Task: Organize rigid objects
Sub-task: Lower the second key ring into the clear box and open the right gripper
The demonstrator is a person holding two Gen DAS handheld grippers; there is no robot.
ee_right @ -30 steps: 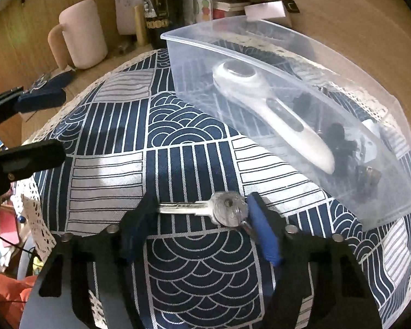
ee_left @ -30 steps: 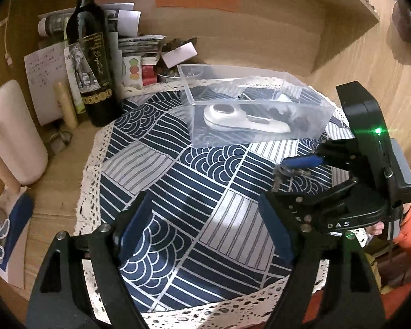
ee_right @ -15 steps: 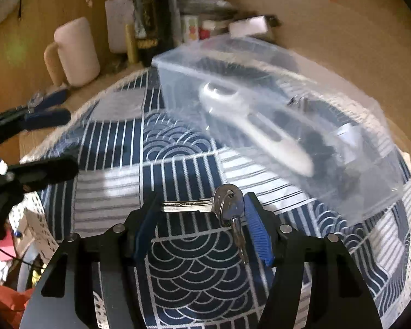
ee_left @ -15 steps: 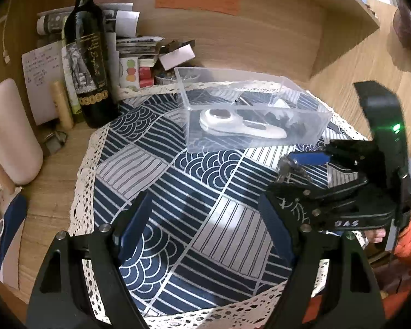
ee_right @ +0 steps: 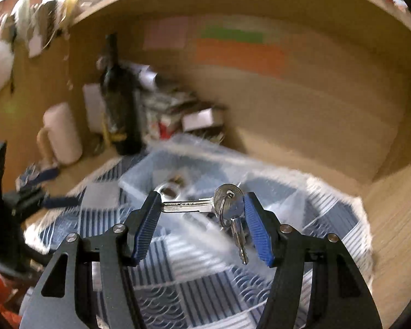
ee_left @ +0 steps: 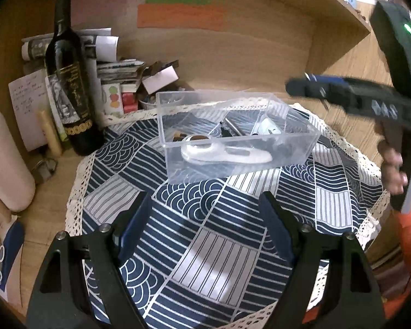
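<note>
My right gripper (ee_right: 202, 205) is shut on a bunch of silver keys (ee_right: 186, 207). One key spans the gap between the blue pads and a second key hangs from the ring. The keys are in the air, above the near side of a clear plastic box (ee_right: 139, 183), which is blurred in this view. In the left wrist view the box (ee_left: 163, 126) stands on the patterned cloth (ee_left: 211, 235) and holds a white handheld device (ee_left: 224, 153) and small dark items. The right gripper (ee_left: 301, 85) hovers over the box's right end. My left gripper (ee_left: 204, 203) is open and empty above the cloth.
A wine bottle (ee_left: 68, 82), papers and small boxes (ee_left: 123, 82) crowd the back left. A pale pink mug (ee_left: 5, 161) stands at the far left. A wooden wall and shelf close the back. A hand (ee_left: 394, 164) holds the right gripper's handle.
My right gripper has lifted the keys off the cloth and now holds them above the box. The left gripper has drawn back slightly, still open.
</note>
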